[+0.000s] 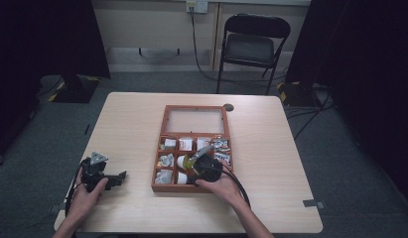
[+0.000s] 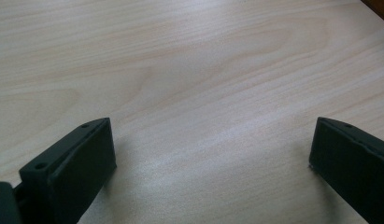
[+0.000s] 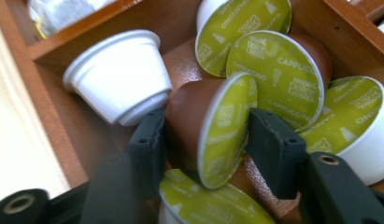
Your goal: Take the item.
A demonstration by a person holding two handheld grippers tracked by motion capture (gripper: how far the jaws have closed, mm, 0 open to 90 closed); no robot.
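**Right gripper closed on a brown coffee capsule inside the wooden box**

In the right gripper view, the right gripper has its two black jaws pressed against a brown capsule with a green foil lid, one jaw on the brown body and the other against the lid face. The capsule lies on its side in a compartment of the wooden box, among other green-lidded capsules marked "Cappuccino" and a white capsule resting to its left with its lid turned away. In the high view, the box sits at the middle of the table with its glass lid opened toward the far side; the right gripper reaches into the near middle compartments, and the other cells hold small packets. The left gripper rests on the table near the left edge, well apart from the box; in the left gripper view its jaws stand wide apart over bare wood, with nothing between them
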